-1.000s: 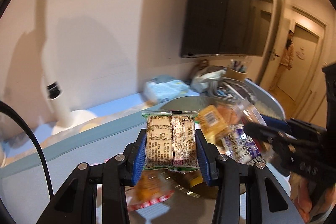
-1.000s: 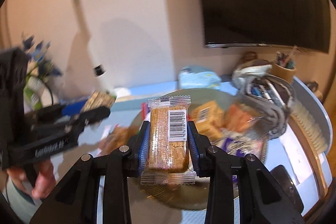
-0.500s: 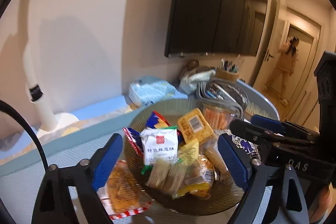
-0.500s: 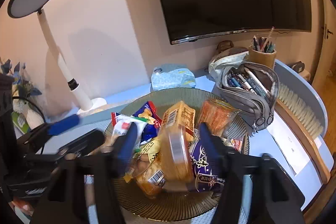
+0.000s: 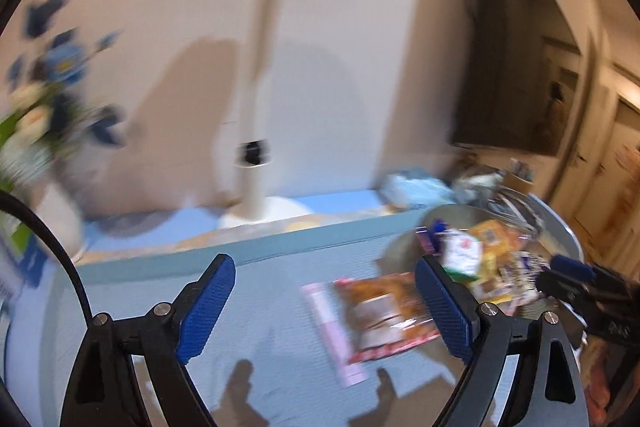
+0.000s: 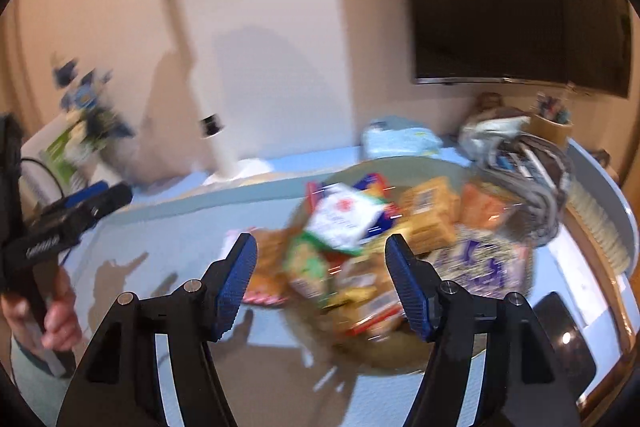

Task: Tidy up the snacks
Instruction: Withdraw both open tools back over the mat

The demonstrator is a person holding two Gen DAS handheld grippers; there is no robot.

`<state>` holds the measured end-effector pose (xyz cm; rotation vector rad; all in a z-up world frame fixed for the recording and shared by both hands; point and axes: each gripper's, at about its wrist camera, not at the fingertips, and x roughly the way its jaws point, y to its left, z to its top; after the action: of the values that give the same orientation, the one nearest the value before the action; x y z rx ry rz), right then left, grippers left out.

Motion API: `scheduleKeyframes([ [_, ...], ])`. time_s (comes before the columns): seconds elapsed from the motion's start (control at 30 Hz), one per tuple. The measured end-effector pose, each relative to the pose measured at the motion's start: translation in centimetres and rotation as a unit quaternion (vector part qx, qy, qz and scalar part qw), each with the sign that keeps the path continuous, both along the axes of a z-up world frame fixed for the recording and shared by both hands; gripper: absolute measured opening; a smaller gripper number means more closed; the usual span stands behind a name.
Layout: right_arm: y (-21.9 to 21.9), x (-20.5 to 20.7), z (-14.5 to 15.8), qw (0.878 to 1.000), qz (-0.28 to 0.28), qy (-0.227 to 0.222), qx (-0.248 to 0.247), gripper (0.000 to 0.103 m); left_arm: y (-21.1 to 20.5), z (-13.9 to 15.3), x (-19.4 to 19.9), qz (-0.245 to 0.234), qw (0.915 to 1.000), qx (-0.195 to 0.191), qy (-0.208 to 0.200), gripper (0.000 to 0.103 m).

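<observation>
A dark ribbed bowl [image 6: 400,163] heaped with snack packets sits on the blue table mat. On the heap are a white packet with red print [image 6: 344,219], an orange cracker packet [image 6: 428,211] and a purple packet [image 6: 480,267]. My right gripper [image 6: 320,239] hovers over the bowl's near left side, open and holding nothing. My left gripper [image 5: 323,263] is open wide above the mat left of the bowl [image 5: 452,213]. Below its right finger lies a loose orange packet [image 5: 384,311] with a pink strip. Each gripper shows in the other's view: left gripper [image 6: 108,193], right gripper [image 5: 554,273].
A white desk lamp [image 5: 256,147] stands at the back wall and a vase of blue flowers [image 5: 44,99] at far left. Behind the bowl are a blue tissue pack [image 6: 400,141], a grey pencil case [image 6: 528,167] and a pen cup [image 6: 550,121]. A brush [image 6: 592,223] lies at right.
Both grippers opened and let go of their cracker packets, which are now in the bowl. My left gripper swung left, away from the bowl. My right gripper shifted a little left.
</observation>
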<state>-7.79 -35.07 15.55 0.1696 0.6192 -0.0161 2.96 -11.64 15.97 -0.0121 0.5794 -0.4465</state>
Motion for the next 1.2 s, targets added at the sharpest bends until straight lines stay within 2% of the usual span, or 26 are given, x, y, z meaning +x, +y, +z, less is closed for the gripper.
scheduleKeyframes([
  [0.1,3.9,0.1,-2.3,0.999,0.043,0.021,0.016,0.069,3.4,-2.4,-0.3,0.039,0.9991,0.003,0.017,0.090],
  [0.17,7.5,0.5,-4.6,0.997,0.067,0.041,-0.005,0.069,5.2,-4.6,-0.2,0.061,0.9973,0.012,0.038,0.089],
  [0.2,9.0,0.8,-5.7,0.996,0.079,0.049,-0.015,0.069,6.2,-6.1,-0.1,0.077,0.9955,0.021,0.052,0.085],
  [0.3,12.0,1.2,-8.3,0.992,0.108,0.048,-0.042,0.069,8.0,-9.3,0.2,0.095,0.9919,0.032,0.078,0.080],
  [0.4,13.8,1.8,-10.2,0.989,0.116,0.052,-0.079,0.069,9.1,-11.7,0.4,0.105,0.9891,0.028,0.099,0.080],
  [0.5,14.1,1.9,-11.0,0.987,0.119,0.053,-0.091,0.069,9.9,-13.5,0.7,0.119,0.9858,0.017,0.117,0.078],
  [0.63,13.9,2.4,-12.1,0.988,0.108,0.065,-0.086,0.069,10.8,-12.9,0.1,0.142,0.9852,-0.006,0.097,0.076],
  [0.73,13.7,2.5,-12.0,0.989,0.100,0.063,-0.083,0.070,11.1,-12.8,-0.1,0.141,0.9852,-0.016,0.096,0.076],
  [1.2,12.8,3.0,-12.2,0.991,0.091,0.075,-0.060,0.071,10.8,-12.6,-0.2,0.134,0.9866,-0.011,0.092,0.076],
])
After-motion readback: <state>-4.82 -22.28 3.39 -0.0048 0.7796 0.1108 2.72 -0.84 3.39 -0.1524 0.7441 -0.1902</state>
